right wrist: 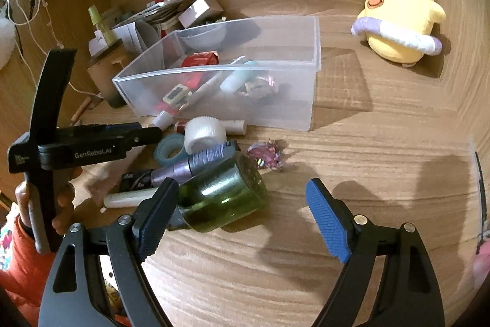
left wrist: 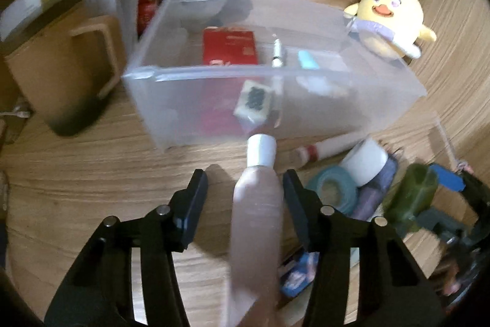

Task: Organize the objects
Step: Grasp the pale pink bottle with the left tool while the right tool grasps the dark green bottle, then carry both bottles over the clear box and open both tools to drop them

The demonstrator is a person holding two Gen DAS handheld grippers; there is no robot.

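Note:
A clear plastic bin (left wrist: 382,109) (right wrist: 284,112) stands on the wooden table and holds a red packet (left wrist: 229,46), a pen and small items. My left gripper (left wrist: 245,189) is open; a pink tube with a white cap (left wrist: 257,213) lies between its fingers, pointing at the bin, touching the right finger only. My right gripper (right wrist: 242,201) is open; a green glass jar (right wrist: 223,195) lies on its side against the left finger (right wrist: 153,219). The left gripper also shows in the right wrist view (right wrist: 147,134).
A pile lies before the bin: blue tape roll (right wrist: 170,149), white tape roll (right wrist: 203,134), purple tube (right wrist: 196,161), shiny pink wrapper (right wrist: 265,155). A yellow plush chick (right wrist: 398,14) stands far right. A brown mug (left wrist: 61,75) and boxes stand at left.

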